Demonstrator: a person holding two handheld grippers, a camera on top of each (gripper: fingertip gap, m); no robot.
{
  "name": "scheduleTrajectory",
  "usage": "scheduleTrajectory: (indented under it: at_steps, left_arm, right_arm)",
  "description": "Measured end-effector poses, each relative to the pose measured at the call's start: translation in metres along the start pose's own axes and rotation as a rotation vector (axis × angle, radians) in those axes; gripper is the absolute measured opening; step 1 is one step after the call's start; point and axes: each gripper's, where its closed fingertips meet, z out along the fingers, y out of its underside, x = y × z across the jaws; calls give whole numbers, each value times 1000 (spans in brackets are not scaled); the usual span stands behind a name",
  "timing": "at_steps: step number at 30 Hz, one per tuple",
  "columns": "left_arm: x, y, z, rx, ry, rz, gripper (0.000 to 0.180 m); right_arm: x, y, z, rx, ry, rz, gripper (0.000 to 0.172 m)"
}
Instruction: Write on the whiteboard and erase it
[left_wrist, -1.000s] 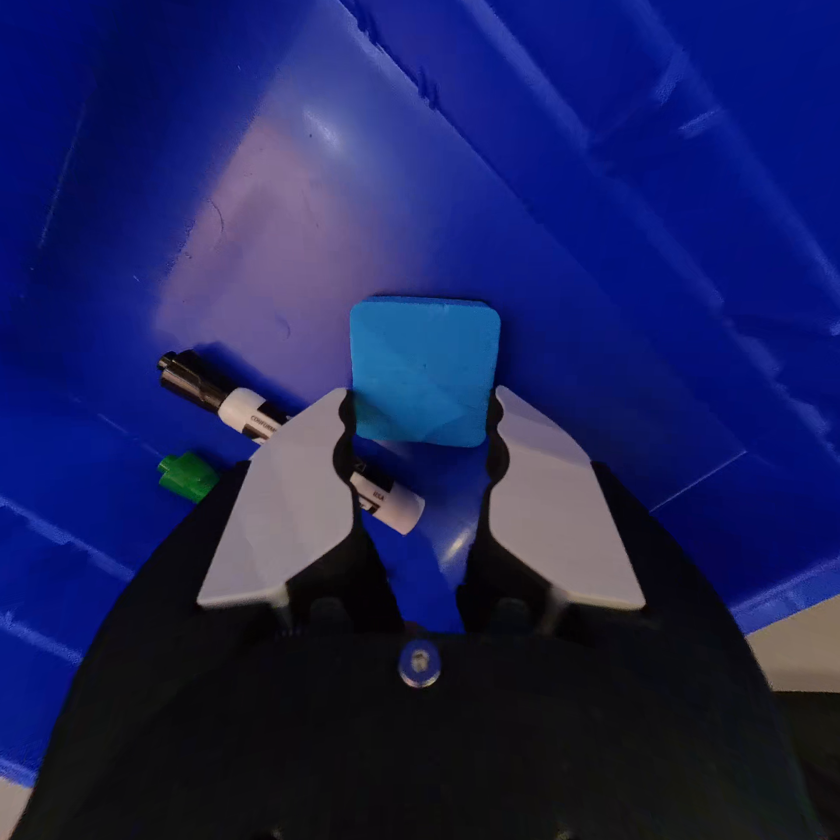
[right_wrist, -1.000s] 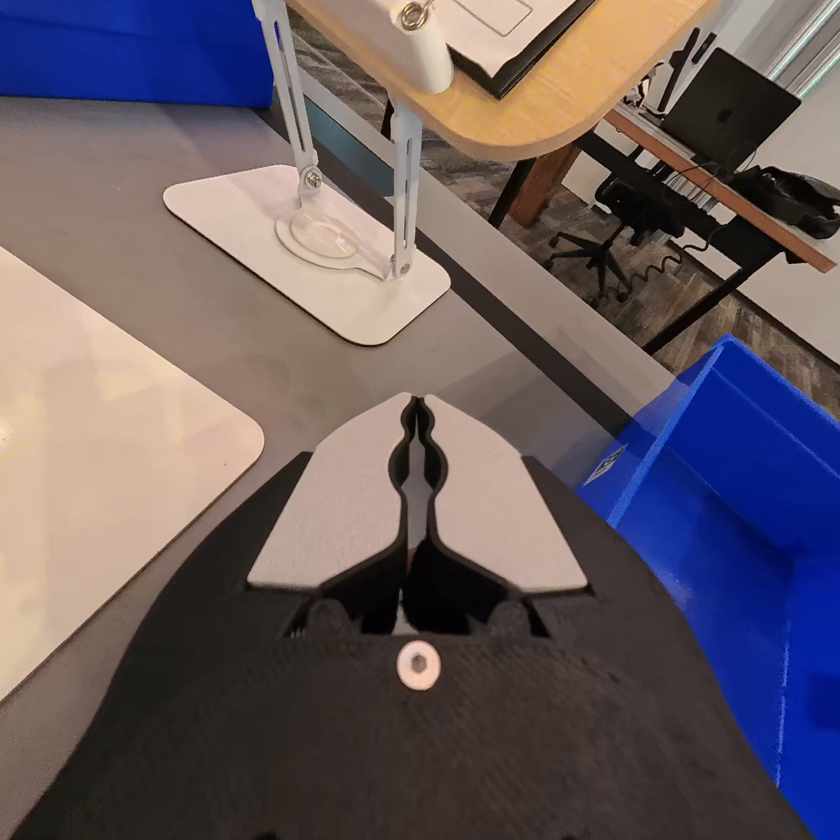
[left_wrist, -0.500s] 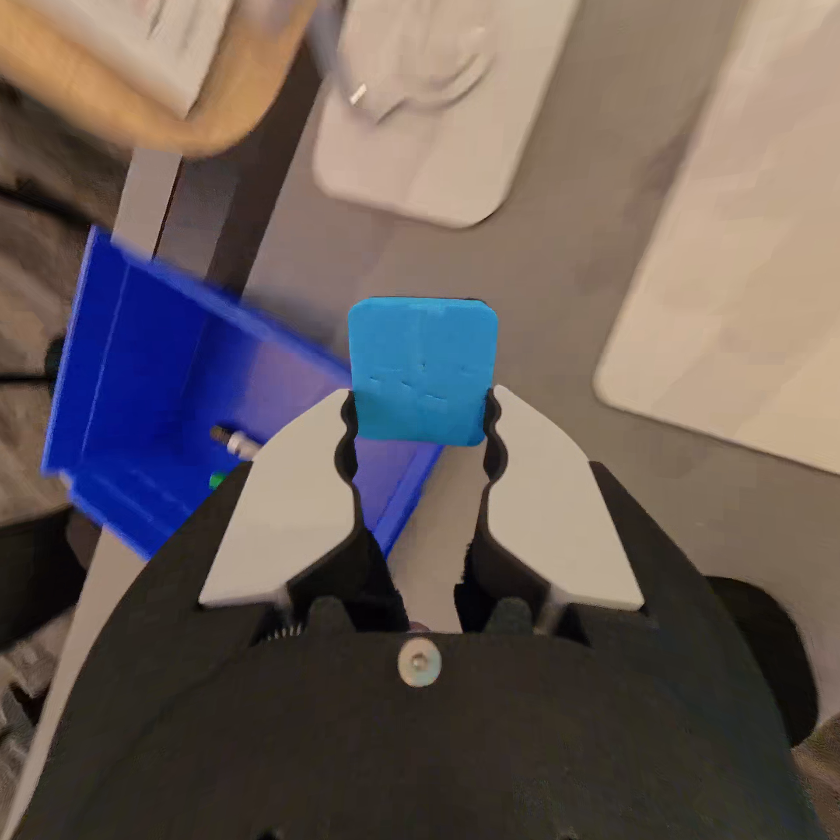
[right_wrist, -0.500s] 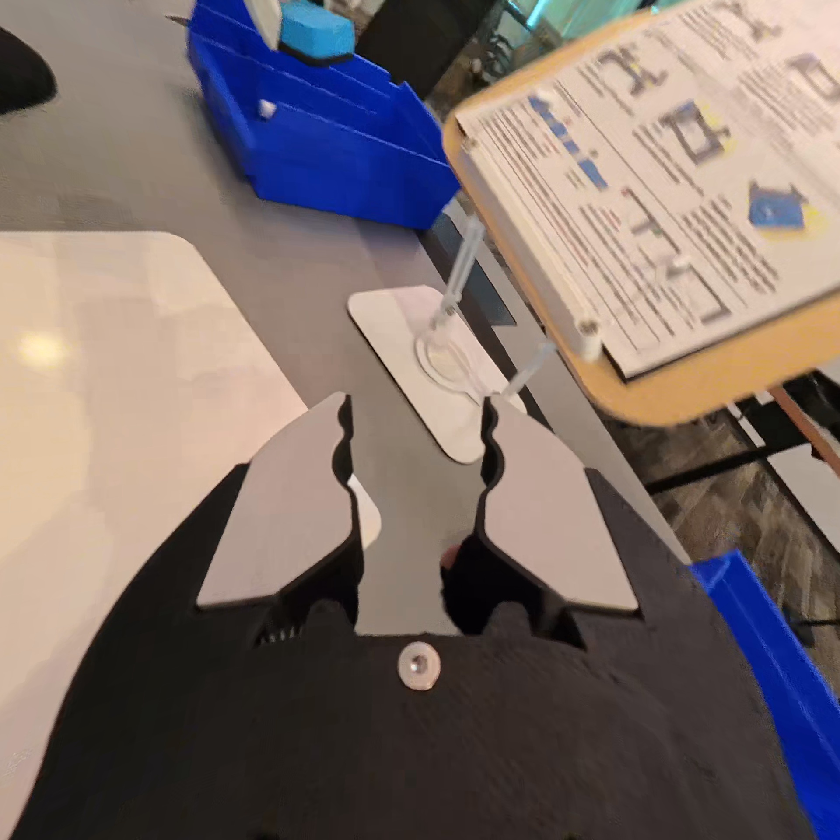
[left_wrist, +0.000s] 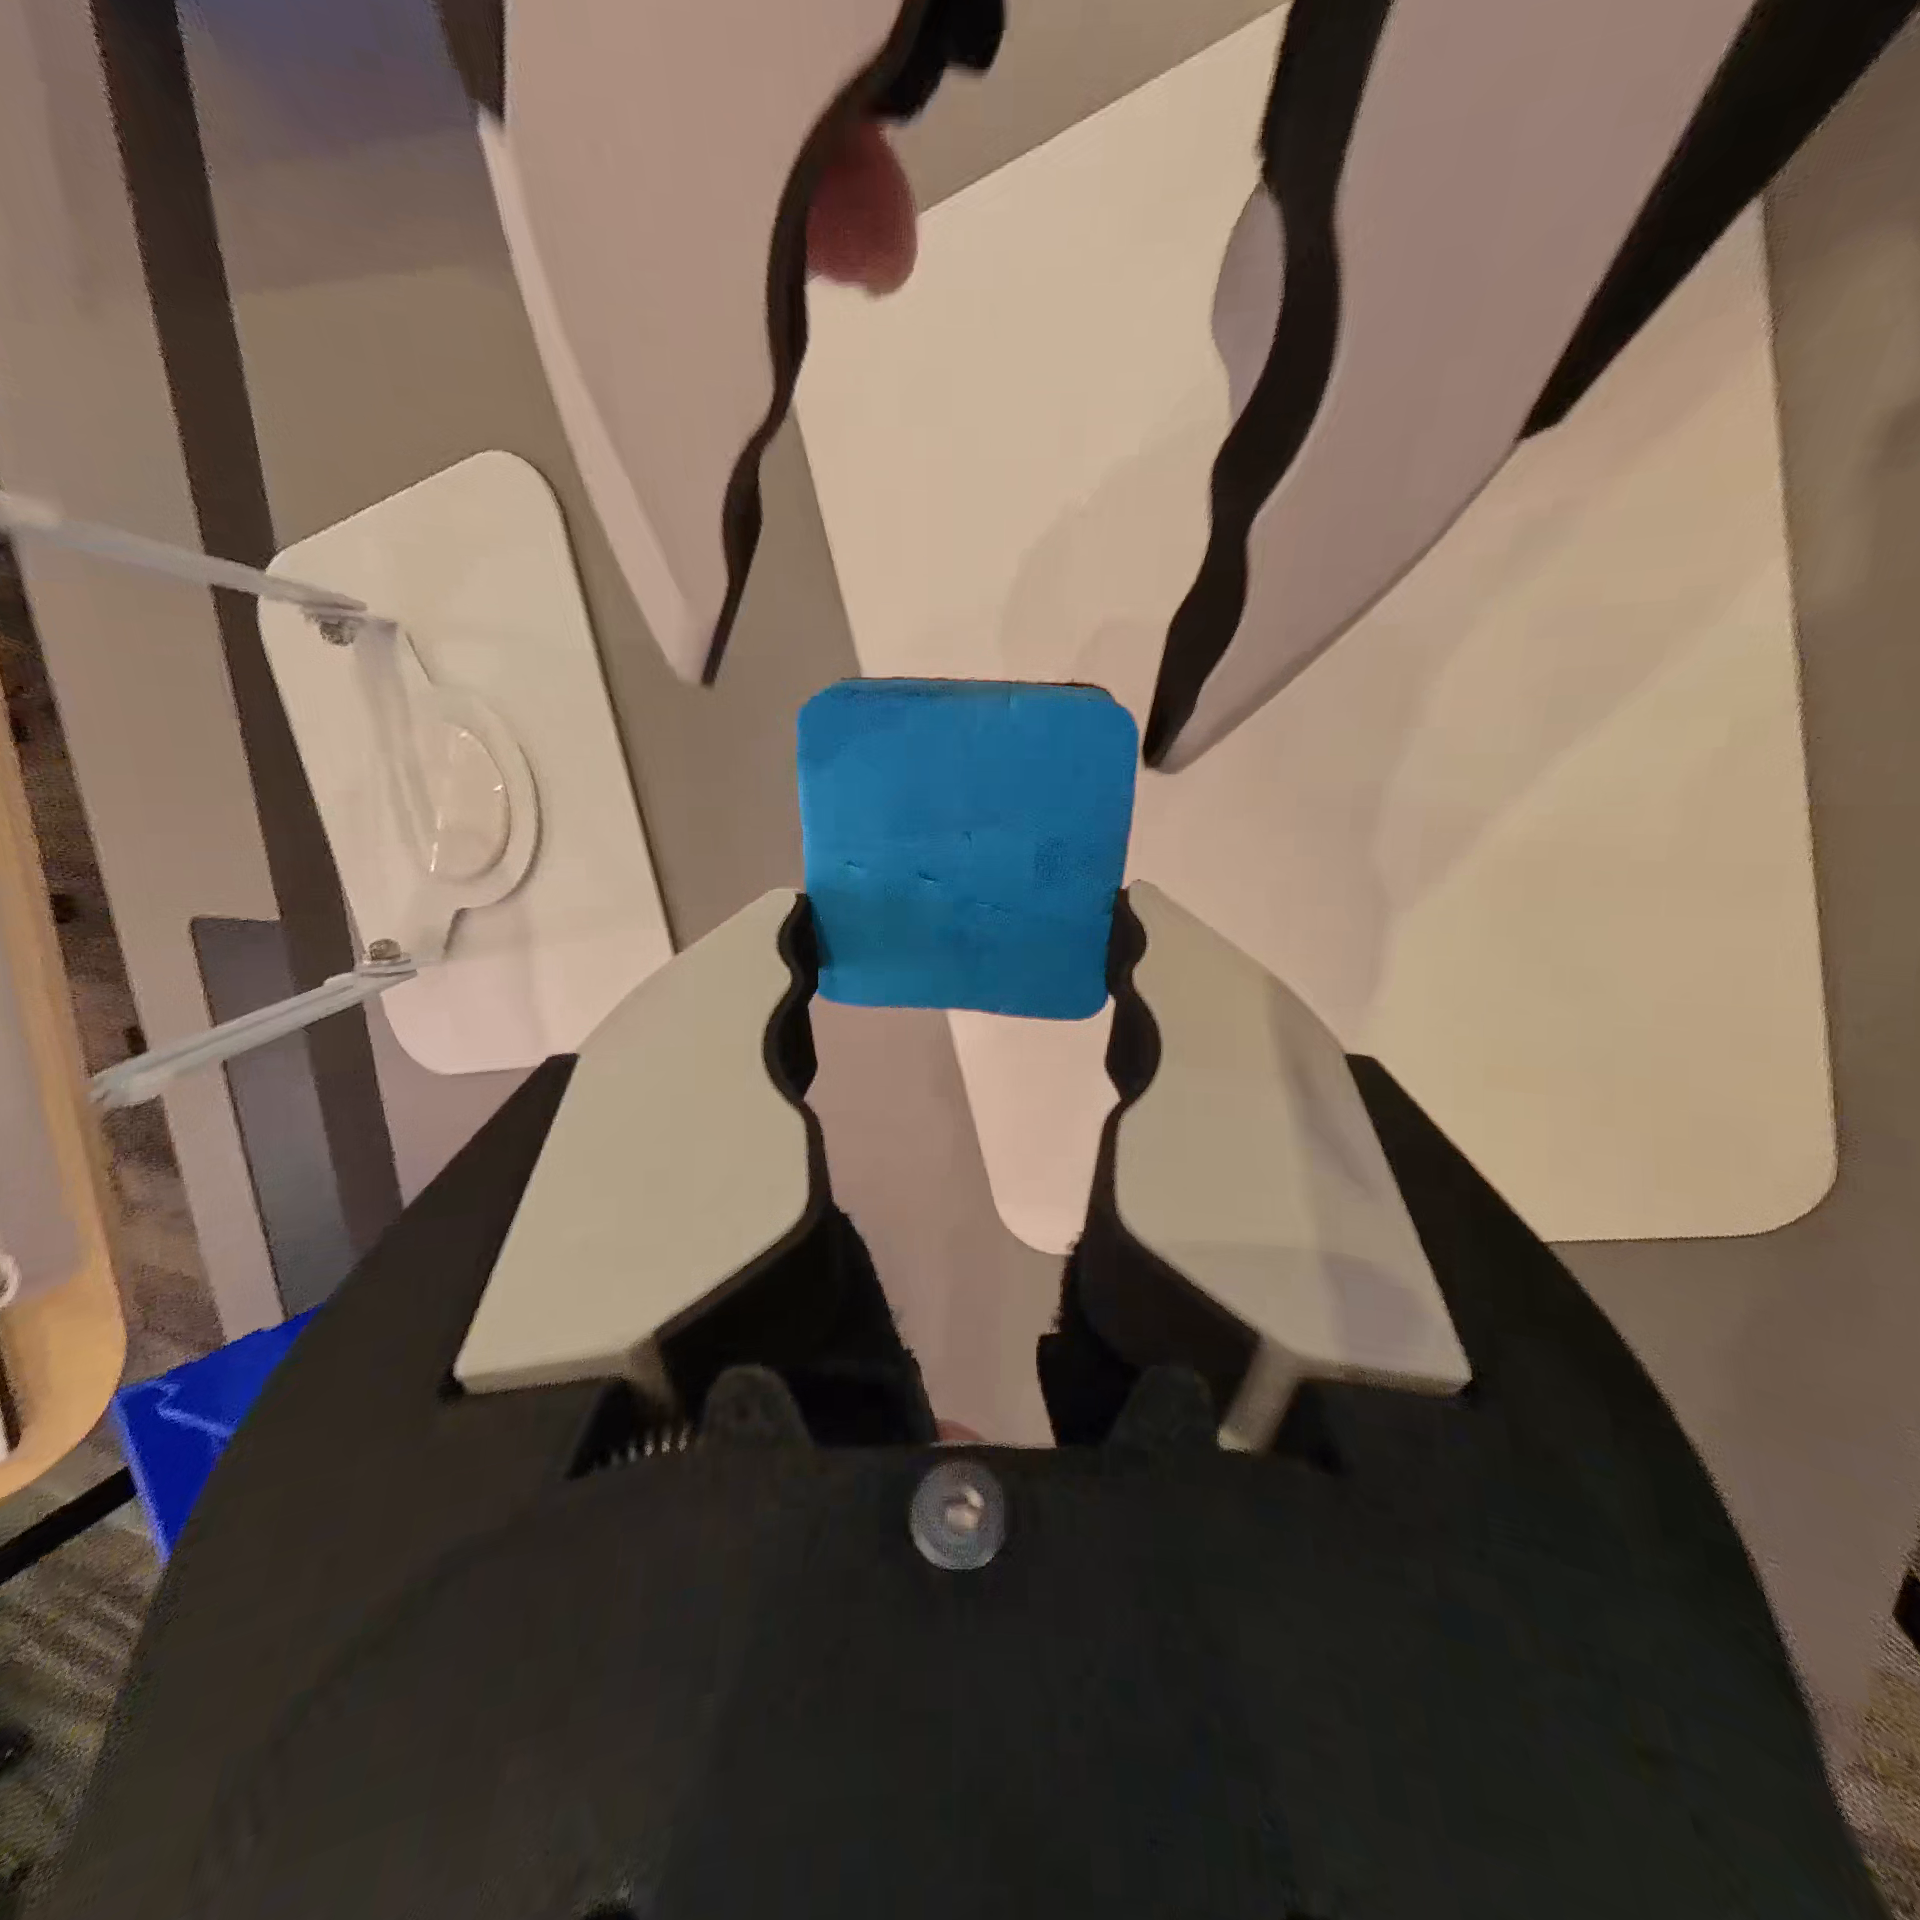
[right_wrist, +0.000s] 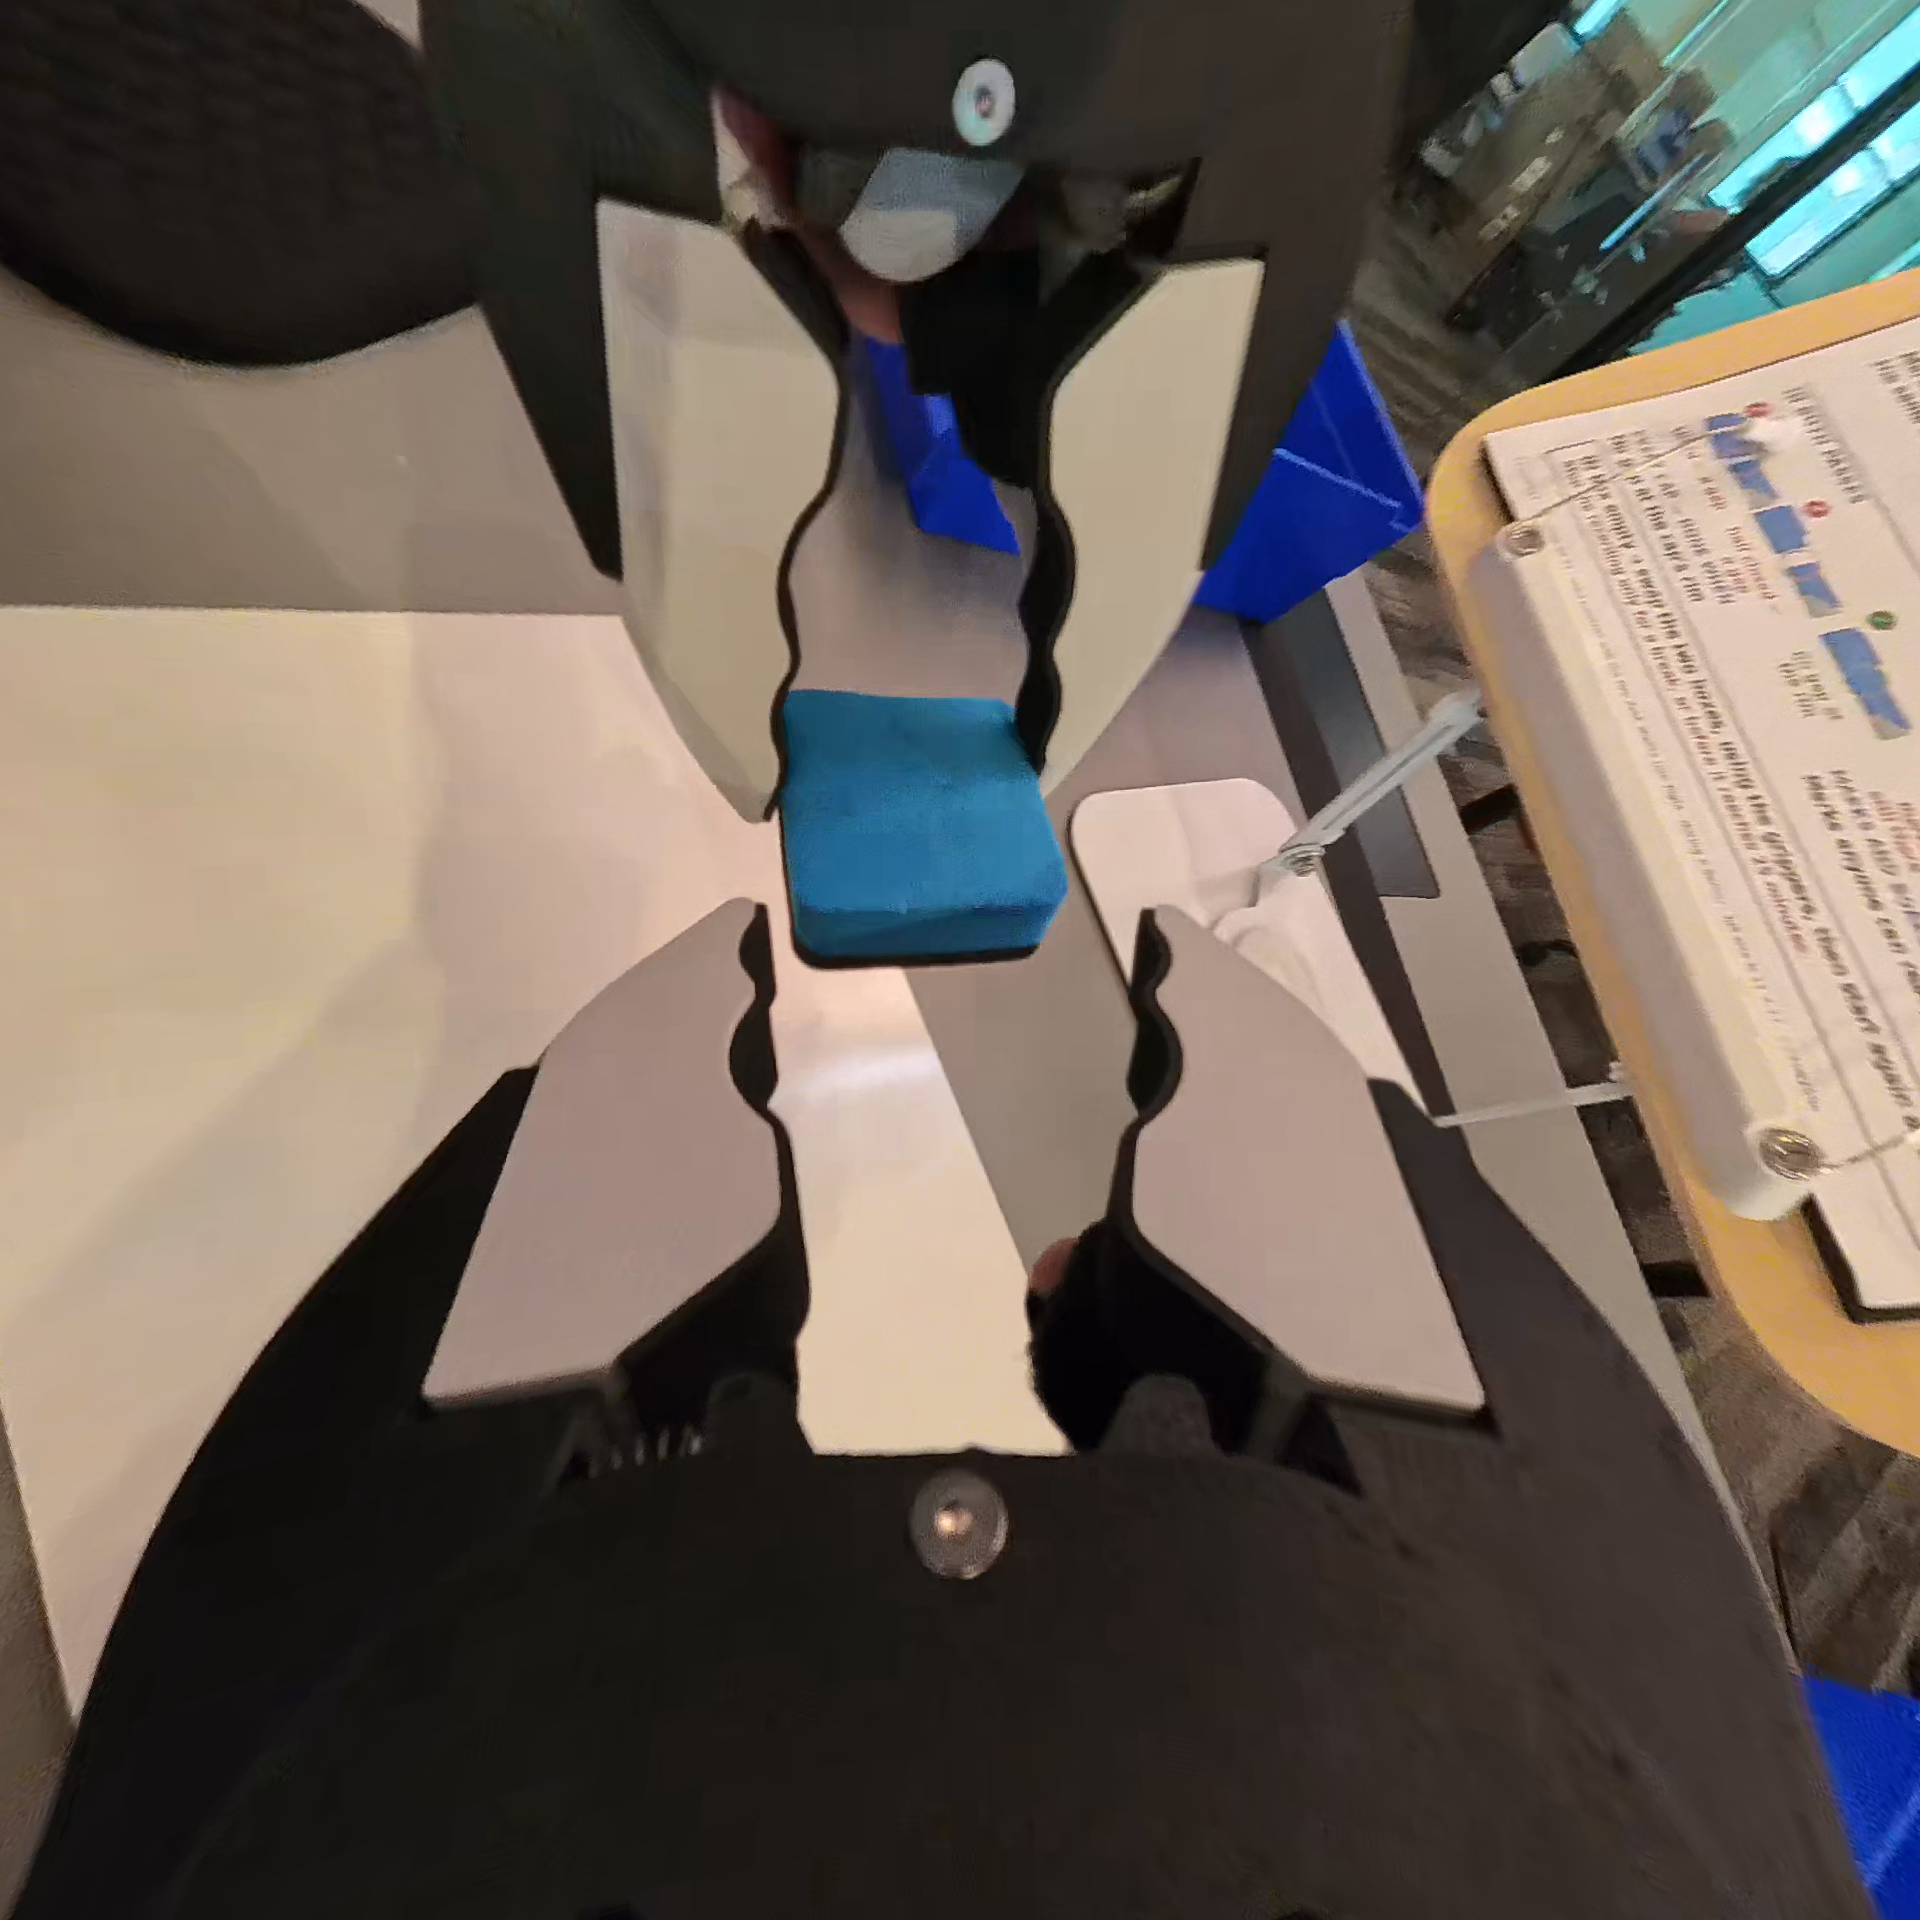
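Observation:
My left gripper (left_wrist: 961, 904) is shut on a blue foam eraser (left_wrist: 961, 847), with both pads pressed on its near sides. It holds the eraser above the white whiteboard (left_wrist: 1455, 831). My right gripper (right_wrist: 951, 925) is open and empty. It faces the left gripper (right_wrist: 904, 790) head-on, and the eraser's (right_wrist: 920, 842) free end lies just beyond its fingertips, touching neither pad. In the left wrist view the right gripper's fingers (left_wrist: 1382, 436) reach down from the top, spread to either side of the eraser's far end. The whiteboard (right_wrist: 312, 831) lies below both grippers.
A white stand base (left_wrist: 468, 727) with thin metal legs sits beside the whiteboard and also shows in the right wrist view (right_wrist: 1174, 842). It carries a wooden board with a printed sheet (right_wrist: 1714, 727). A blue bin (right_wrist: 1299, 520) stands behind the left gripper. A dark round object (right_wrist: 187, 156) is at the far left. The grippers are tip to tip, or close to it.
My left gripper lifted the eraser out of the blue bin and carried it over the whiteboard. My right gripper went from shut to open and swung round to face the eraser.

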Motion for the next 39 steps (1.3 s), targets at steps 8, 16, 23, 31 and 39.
scheduleTrajectory:
  at_steps: [8, 16, 23, 31, 39]
  left_arm:
    - [10, -11, 2, -10, 2, 59, 54]
    - [-5, -6, -20, 104, -41, -71, 61]
    - [13, 73, 6, 32, 74, -292, 60]
    - [44, 130, 42, -26, 179, -453, 58]
    - [57, 139, 49, -51, 223, -449, 57]
  right_arm:
    - [-16, 1, 6, 29, -60, -4, 55]
    - [10, 29, -27, 38, -25, 74, 55]
    - [36, 141, -74, -113, -132, 166, 55]
    - [20, 198, -69, -187, -315, 192, 55]
    - [9, 222, -64, -329, -424, 101, 55]
